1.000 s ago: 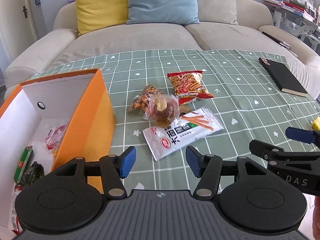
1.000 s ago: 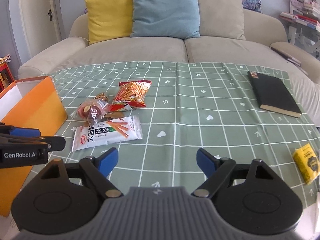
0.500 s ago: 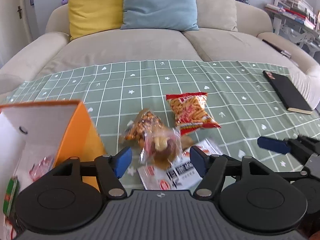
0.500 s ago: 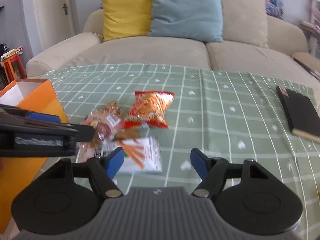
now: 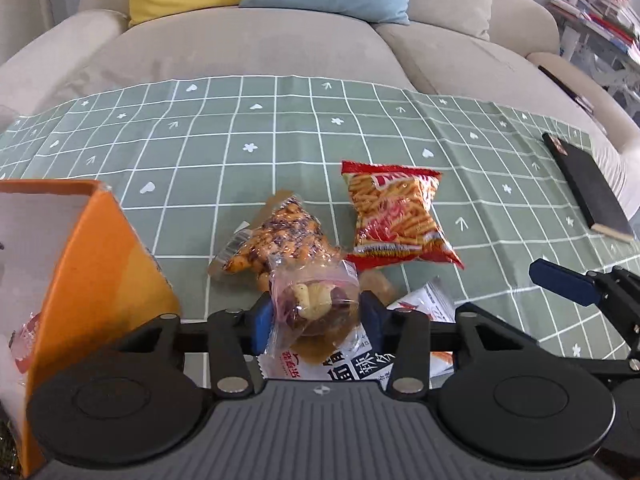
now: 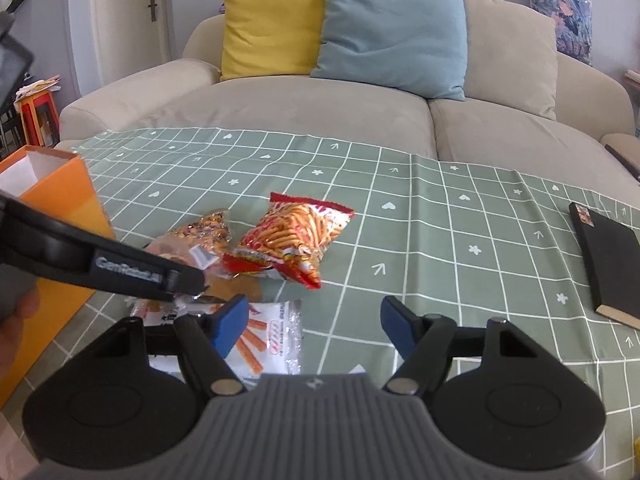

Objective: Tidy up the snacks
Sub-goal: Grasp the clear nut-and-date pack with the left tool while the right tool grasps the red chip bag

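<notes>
Clear plastic snack bag (image 5: 316, 308) sits between the blue pads of the left gripper (image 5: 316, 316), whose jaws have just been closing.

Both pads seem to press the bag's sides, though glare blurs the contact. Beyond it lie a nut packet (image 5: 276, 240) and a red chip bag (image 5: 394, 216); under it, a white packet (image 5: 352, 364). An orange box (image 5: 92, 264) stands to its left. The right gripper (image 6: 312, 320) hangs apart and empty over the green cloth (image 6: 440, 240).

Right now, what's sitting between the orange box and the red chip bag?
In the left wrist view, a clear packet of orange-brown snacks lies between the orange box and red chip bag.
</notes>
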### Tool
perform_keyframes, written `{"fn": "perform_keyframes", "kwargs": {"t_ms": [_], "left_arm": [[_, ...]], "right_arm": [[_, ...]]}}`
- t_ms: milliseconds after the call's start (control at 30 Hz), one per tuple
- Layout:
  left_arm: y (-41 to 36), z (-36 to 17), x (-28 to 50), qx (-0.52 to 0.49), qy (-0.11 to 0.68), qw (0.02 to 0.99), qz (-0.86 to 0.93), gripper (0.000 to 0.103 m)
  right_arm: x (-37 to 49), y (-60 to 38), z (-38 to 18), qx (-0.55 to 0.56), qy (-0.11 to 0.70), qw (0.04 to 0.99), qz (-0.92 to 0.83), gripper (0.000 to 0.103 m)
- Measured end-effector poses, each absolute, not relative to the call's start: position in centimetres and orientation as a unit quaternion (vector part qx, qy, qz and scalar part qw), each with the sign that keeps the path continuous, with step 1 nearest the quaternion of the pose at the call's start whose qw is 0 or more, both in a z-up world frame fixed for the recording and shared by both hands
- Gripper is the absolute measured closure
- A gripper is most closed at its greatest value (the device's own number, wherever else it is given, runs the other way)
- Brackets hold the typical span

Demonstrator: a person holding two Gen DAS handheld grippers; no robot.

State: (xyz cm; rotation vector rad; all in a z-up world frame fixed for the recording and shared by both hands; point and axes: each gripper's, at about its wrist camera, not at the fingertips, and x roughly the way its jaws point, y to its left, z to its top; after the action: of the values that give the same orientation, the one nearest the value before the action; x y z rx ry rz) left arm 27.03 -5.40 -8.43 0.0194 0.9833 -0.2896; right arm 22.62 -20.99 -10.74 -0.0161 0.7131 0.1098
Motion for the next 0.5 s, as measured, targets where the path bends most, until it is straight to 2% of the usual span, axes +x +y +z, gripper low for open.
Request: {"fn": "perform_keyframes", "kwargs": {"t_ms": [67,267,500], "left_arm": [[-5.0,-7.9,26.9,0.002,0.465,0.874,-0.139,0.057],[-3.9,-4.9,26.8,-0.003,0.431,0.893,-0.129,0.057],[-3.3,-4.1,27.5,0.002,0.431,0.895,-0.115,0.057]], "right_arm": [[23.1,-21.3,-10.5,0.007,0.345,0.937,0.053,0.033],[25.7,-20.8,-10.1,0.028,0.338,0.939,0.053,0.033],[30.1,-20.0,-10.7,0.091,0.366,0.925,0.046,0.031]]}}
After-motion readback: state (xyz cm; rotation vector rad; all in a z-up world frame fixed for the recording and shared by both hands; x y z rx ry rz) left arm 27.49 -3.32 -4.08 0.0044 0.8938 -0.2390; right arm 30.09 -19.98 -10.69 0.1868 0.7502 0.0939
